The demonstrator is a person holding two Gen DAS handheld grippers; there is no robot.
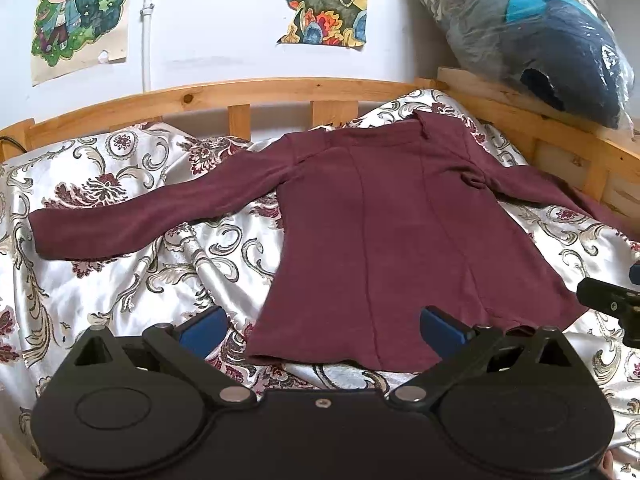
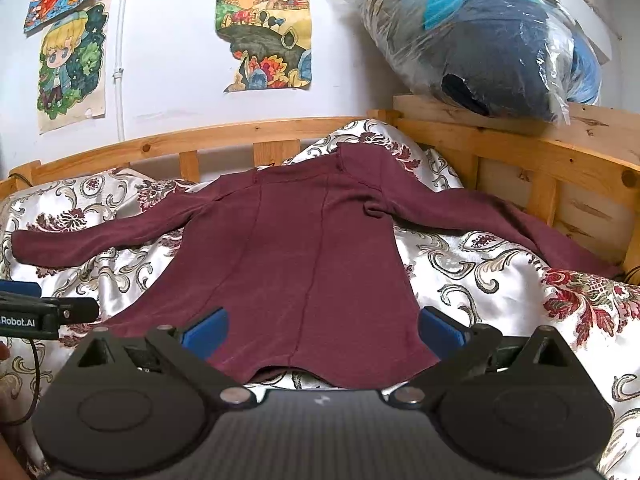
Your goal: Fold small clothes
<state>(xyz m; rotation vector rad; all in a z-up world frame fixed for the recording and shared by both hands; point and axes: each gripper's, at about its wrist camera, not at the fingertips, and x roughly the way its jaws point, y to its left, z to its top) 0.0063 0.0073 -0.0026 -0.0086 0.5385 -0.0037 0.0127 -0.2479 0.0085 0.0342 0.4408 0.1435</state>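
The maroon long-sleeved top (image 1: 384, 224) lies spread flat on the floral satin bedspread (image 1: 120, 280), straight ahead of both grippers, with its hem nearest us and its collar farthest off, up by the wooden bed rail (image 1: 248, 92). So its long axis runs directly away from us, while the two sleeves stretch out crosswise.

Our left gripper (image 1: 322, 326) hangs just short of the hem with its blue fingers (image 1: 206, 326) spread wide and nothing between them; the hem's left corner sits between the fingers, a little ahead. Our right gripper (image 2: 322, 328) is likewise wide open and empty, and the hem's right half lies between its fingers, its right corner near the right-hand one.

The left sleeve (image 1: 132, 220) runs far out ahead and to the left of the left gripper. The right sleeve (image 2: 500, 220) runs ahead and to the right of the right gripper, toward the side rail, where its cuff is hard to make out.

We judge that no fold has begun. Each gripper is nearer its own side's hem corner and sleeve, so whichever comes first, each takes its own side; neither needs to cross over.
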